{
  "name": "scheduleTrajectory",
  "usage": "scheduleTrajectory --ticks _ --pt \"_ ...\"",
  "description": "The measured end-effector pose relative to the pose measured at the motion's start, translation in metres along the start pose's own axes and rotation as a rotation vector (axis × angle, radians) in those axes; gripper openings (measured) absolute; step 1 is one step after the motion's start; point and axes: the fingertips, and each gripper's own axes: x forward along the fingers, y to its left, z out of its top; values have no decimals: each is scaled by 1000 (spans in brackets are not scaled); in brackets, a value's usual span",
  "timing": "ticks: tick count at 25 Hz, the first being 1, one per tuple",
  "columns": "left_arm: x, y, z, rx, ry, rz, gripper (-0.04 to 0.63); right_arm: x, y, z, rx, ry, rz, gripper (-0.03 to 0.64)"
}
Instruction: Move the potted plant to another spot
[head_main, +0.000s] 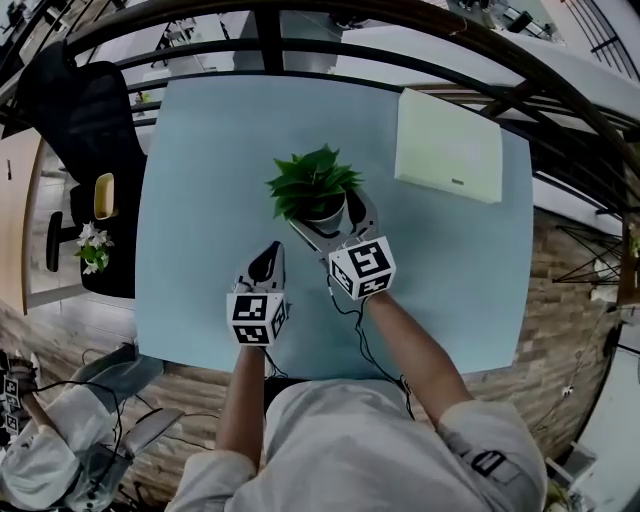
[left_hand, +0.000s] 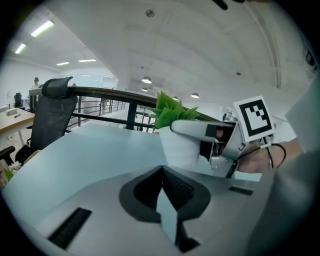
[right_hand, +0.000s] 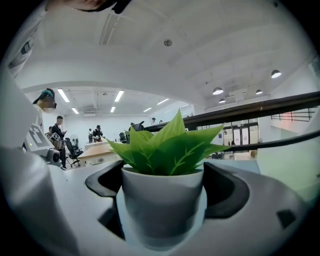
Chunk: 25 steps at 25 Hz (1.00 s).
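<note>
A pale blue tabletop (head_main: 200, 180) is taking up most of the head view. A dark curved railing (head_main: 300, 20) is running round its far edge. A black office chair (head_main: 85, 110) is standing off the far left corner. The person's two forearms are reaching in from the near edge, each hand carrying a tool.

A flat pale green box (head_main: 449, 158) is lying on the far right part of the tabletop, well apart from everything else.

The potted plant (head_main: 318, 192) is sitting near the middle of the tabletop, its green leaves spreading above a small white pot. The right tool (head_main: 338, 225) is gripping that pot. In the right gripper view the two jaws are pressing against either side of the pot just under its rim, and the plant is standing upright between them. No view is showing whether the pot's base is touching the surface or hanging just above it.

The left tool (head_main: 272, 250) is hovering just beside the right one, on the near left of the plant and apart from it. Its jaws are meeting at the tips with nothing between them, and it is pointing toward the pot.
</note>
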Motion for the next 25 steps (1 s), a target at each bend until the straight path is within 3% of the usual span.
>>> scheduleTrajectory --ticks 13,25 --pt "3 20 -24 -63 47 -24 12 26 -5 -44 -19 107 -66 502" --pt "-11 22 -34 -55 73 -10 12 19 7 -62 -48 125 -78 503"
